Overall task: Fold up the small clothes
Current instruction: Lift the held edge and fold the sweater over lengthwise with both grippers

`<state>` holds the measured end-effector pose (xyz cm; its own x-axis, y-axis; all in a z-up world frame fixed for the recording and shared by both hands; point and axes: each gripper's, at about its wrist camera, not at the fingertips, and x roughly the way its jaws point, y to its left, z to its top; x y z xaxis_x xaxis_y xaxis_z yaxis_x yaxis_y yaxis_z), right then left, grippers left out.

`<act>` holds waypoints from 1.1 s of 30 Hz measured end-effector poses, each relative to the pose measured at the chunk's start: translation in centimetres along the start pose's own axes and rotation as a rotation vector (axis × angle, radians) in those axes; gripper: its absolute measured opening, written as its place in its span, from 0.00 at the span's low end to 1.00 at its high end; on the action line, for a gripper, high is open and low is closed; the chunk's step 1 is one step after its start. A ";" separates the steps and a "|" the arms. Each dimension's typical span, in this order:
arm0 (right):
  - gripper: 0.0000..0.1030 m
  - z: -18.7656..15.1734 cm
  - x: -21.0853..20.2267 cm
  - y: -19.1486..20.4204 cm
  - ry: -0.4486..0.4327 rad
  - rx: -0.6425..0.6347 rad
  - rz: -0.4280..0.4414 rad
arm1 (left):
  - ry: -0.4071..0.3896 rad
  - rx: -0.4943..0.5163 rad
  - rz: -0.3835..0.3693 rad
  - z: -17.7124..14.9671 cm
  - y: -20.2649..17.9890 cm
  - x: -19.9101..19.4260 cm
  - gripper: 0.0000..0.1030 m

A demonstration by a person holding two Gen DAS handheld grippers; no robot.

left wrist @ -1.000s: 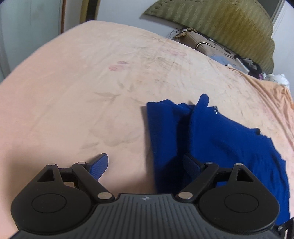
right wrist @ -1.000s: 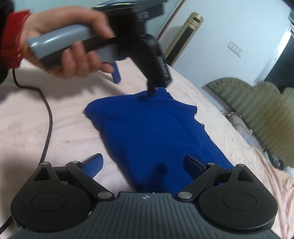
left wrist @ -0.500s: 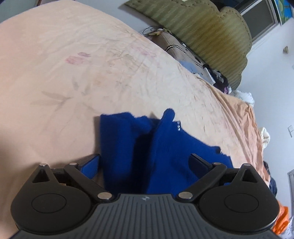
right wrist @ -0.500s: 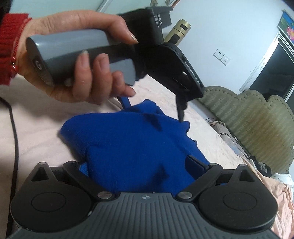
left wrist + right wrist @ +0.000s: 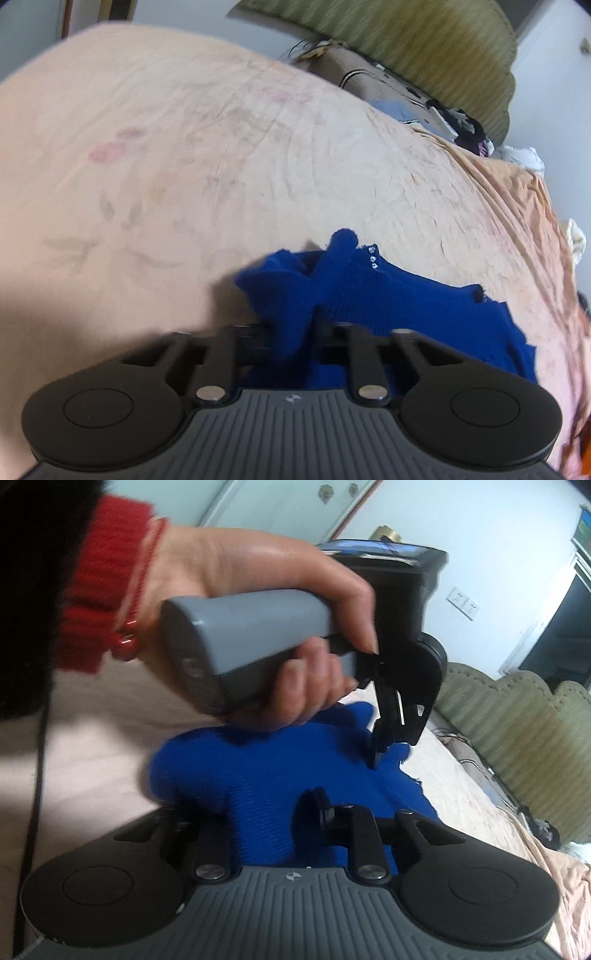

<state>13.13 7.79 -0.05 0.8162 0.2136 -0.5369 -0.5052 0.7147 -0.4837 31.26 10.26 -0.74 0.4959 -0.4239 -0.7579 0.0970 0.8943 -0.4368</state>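
No readable writing. Blue sweater (image 5: 388, 295) lies lengthwise toward the bed's (image 5: 184, 166) headboard end; left gripper (image 5: 291, 332) and right gripper (image 5: 273, 812) just clamped onto it.

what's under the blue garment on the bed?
The blue garment lies on the peach bedsheet, which shows all around it. Anything else beneath is covered by the fabric. Left gripper and right gripper are both pinching its near edge.

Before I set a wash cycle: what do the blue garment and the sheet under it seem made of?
Blue garment: looks like a soft matte knit, with fine visible ribs, possibly wool or acrylic. Peach bedsheet: thin woven cloth, probably cotton, matte, finely creased, with a faded floral print.
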 end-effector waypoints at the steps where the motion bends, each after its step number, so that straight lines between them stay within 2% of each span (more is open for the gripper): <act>1: 0.16 0.0 -0.2 -0.1 -0.002 0.010 0.007 | -0.009 0.001 0.010 -0.2 -0.1 -0.2 0.12; 2: 0.08 0.0 -0.4 -0.3 -0.006 0.020 0.010 | -0.029 0.028 0.031 -0.4 -0.7 -0.6 0.12; 8: 0.06 -0.6 -3.3 -1.5 -0.076 0.069 -0.005 | -0.097 0.171 0.192 -1.7 -5.5 -2.9 0.11; 11: 0.05 -1.2 -5.2 -2.6 -0.109 0.110 -0.026 | -0.117 0.198 0.233 -1.8 -7.7 -4.0 0.11; 15: 0.05 -2.6 -7.7 -4.3 -0.130 0.162 -0.062 | -0.137 0.232 0.254 -2.1 -10.4 -4.8 0.11; 22: 0.04 -5.3 -10.6 -6.2 -0.143 0.180 -0.131 | -0.161 0.285 0.274 -2.9 -14.9 -5.2 0.12; 33: 0.04 -9.1 -13.9 -9.0 -0.137 0.278 -0.205 | -0.180 0.372 0.252 -4.4 -21.8 -4.0 0.11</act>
<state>3.82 -7.62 5.47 0.9321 0.1207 -0.3416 -0.2470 0.9015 -0.3554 23.37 -8.17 9.71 0.6820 -0.1850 -0.7076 0.2400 0.9705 -0.0225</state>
